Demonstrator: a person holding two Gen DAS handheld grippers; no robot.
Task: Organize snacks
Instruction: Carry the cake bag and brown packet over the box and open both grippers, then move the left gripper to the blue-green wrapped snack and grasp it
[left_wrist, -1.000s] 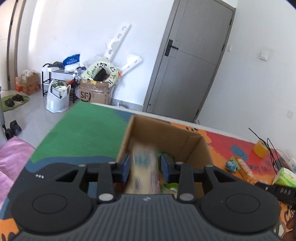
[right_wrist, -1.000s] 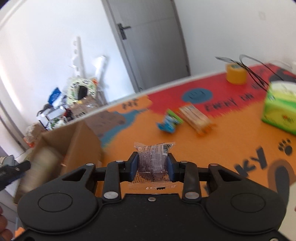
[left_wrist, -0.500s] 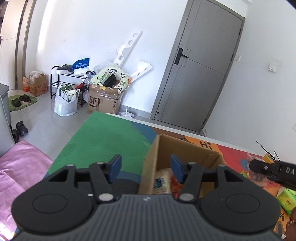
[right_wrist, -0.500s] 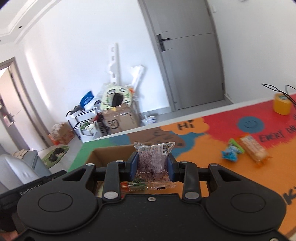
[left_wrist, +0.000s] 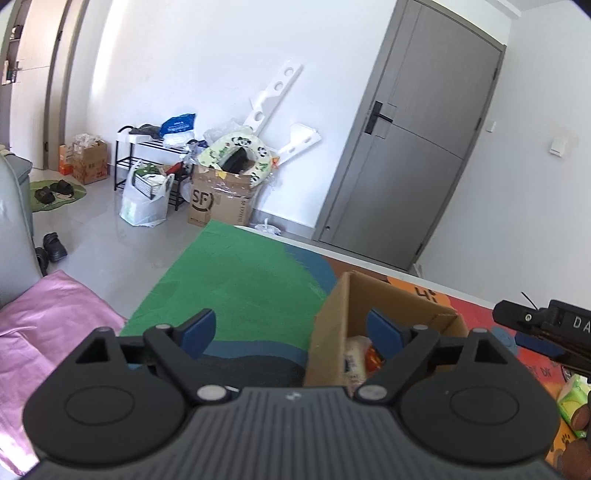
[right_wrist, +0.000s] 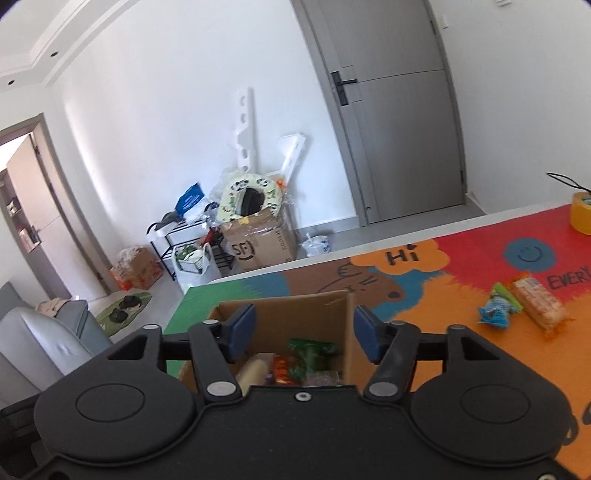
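An open cardboard box (right_wrist: 332, 310) stands on the colourful mat and holds several snack packets, among them a pale packet (right_wrist: 255, 371), a green one (right_wrist: 312, 349) and a dark one (right_wrist: 323, 377). My right gripper (right_wrist: 303, 328) is open and empty right above the box. The box also shows in the left wrist view (left_wrist: 328, 332). My left gripper (left_wrist: 291, 332) is open and empty, over the box's left wall. A blue-green packet (right_wrist: 496, 310) and an orange wafer packet (right_wrist: 539, 304) lie on the mat to the right of the box.
A yellow tape roll (right_wrist: 581, 212) stands at the mat's far right. A green tissue pack (left_wrist: 574, 400) lies at the right edge of the left wrist view. The table's far edge (right_wrist: 406, 240) runs behind the box. The other gripper's body (left_wrist: 543, 328) reaches in from the right.
My left gripper let go of the pale packet into the box, opened and drew back left. My right gripper moved over the box and opened; the dark packet now lies inside.
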